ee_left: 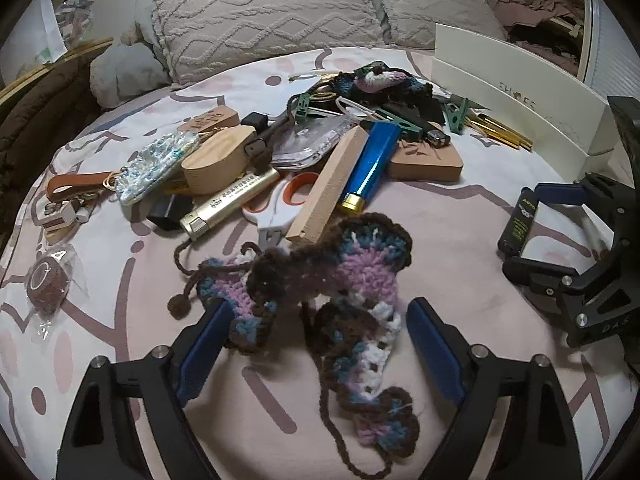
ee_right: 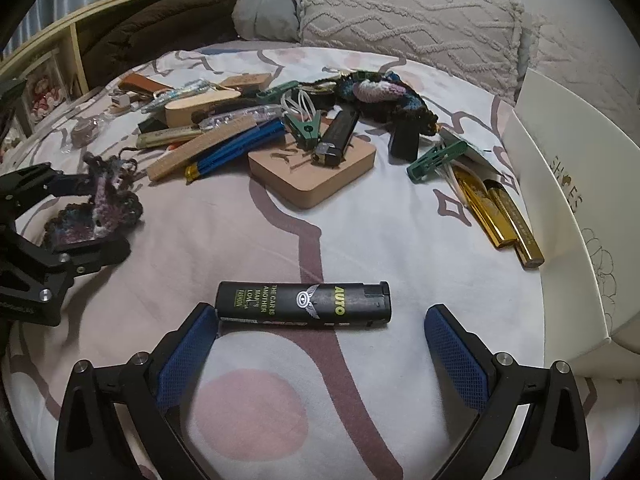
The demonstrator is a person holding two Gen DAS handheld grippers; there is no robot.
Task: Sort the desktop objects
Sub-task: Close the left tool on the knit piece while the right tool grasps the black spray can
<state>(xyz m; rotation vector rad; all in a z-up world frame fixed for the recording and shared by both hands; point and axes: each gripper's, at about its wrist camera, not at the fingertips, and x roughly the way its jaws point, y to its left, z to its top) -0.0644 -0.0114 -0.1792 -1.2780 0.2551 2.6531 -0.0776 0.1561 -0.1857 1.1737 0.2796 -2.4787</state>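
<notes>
Crocheted yarn in brown, purple and blue, one loose piece [ee_left: 320, 300], lies on the bed sheet [ee_left: 460, 216] near its front edge, and the left tool [ee_left: 316, 344] straddles it with both blue pads spread wide and nothing squeezed yet; my guess is that it was pulled clear of the heap so it can be taken alone. Behind it, toward the pillows, the unsorted heap holds one pair of scissors [ee_left: 280, 204], one wood strip [ee_left: 330, 184], one blue tube [ee_left: 372, 166], one gold lighter [ee_left: 228, 204] and a second crochet piece [ee_left: 380, 80]. Further right, one black lighter [ee_right: 304, 304] lies crosswise between the pads of the right tool [ee_right: 320, 340]; its left end is at the left pad, the right pad stands apart, so the tool is open. Two green clips [ee_right: 304, 128] show, one on the tan pad, one near the right edge. Two gold tubes [ee_right: 496, 216] lie beside the white box [ee_right: 560, 216], probably grouped there already.
</notes>
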